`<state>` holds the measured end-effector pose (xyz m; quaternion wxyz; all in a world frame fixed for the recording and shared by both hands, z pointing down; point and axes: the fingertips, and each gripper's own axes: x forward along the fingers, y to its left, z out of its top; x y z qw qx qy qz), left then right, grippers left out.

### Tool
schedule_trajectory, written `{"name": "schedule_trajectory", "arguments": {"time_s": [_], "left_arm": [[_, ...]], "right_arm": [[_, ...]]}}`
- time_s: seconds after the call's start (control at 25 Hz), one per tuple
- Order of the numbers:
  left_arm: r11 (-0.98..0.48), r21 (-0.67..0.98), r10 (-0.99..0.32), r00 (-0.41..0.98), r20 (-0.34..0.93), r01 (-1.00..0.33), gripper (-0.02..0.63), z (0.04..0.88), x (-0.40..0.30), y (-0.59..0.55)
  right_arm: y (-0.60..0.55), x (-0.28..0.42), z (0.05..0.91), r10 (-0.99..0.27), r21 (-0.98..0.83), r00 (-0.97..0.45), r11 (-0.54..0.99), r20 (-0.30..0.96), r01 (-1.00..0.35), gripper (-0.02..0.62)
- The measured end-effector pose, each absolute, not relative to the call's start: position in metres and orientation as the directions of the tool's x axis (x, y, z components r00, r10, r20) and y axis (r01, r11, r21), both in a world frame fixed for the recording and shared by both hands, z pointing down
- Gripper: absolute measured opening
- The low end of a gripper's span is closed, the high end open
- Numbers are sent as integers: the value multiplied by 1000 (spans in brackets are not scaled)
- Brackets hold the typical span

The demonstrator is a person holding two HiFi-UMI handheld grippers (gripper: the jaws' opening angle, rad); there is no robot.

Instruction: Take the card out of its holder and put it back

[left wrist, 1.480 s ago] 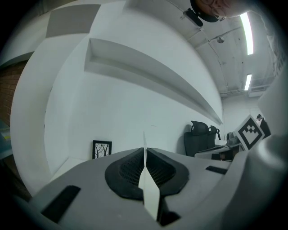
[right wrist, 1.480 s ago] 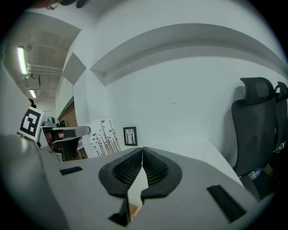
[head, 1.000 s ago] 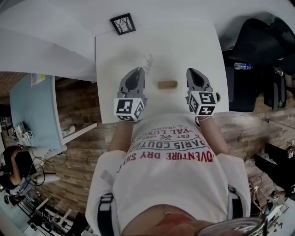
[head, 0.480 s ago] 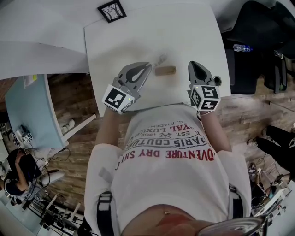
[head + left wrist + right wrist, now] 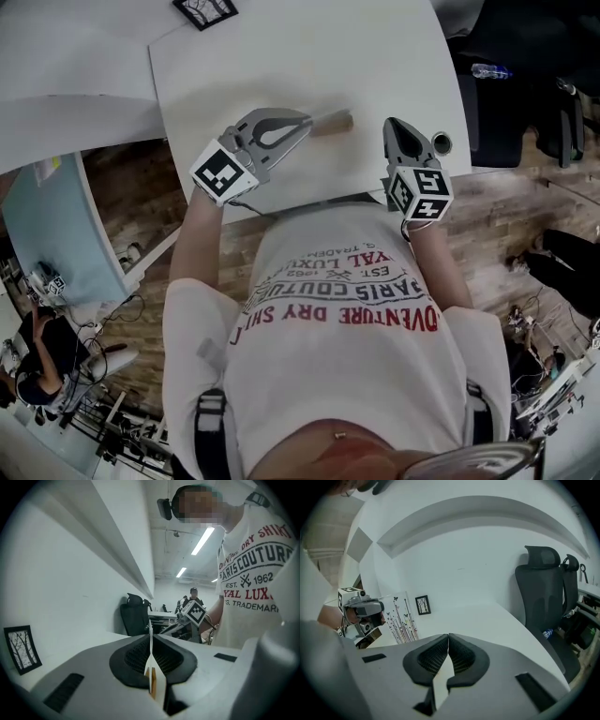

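Card (image 5: 401,618) position, keyed to the wooden holder (image 5: 335,122), which lies on the white table (image 5: 281,56) with long axis left to right. At the holder's left end the nearer left gripper (image 5: 305,120) clamps the card; off its right end the right gripper (image 5: 394,127) is closed, empty. Card upright, roughly aligned with the holder; slot contact unclear

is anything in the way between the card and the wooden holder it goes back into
Nothing visible does. The left tool holds the card close to the holder, with no object between them.
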<state>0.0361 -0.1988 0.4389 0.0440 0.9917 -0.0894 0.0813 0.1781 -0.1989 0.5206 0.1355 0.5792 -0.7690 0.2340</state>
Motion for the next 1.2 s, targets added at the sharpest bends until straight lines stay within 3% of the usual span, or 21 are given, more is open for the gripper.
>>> {"name": "schedule_trajectory", "arguments": {"time_s": [0.44,1.2], "left_arm": [[-989,111,-81,978,191,-103,37,471,50,-202],[-990,125,-39,983,182,-63,37,480,41,-203]], "right_arm": [[-201,183,525,-816,-182,-281,217,505,-959,25],[-195,186,526,-790,-132,-290,261,541,-956,25]]}}
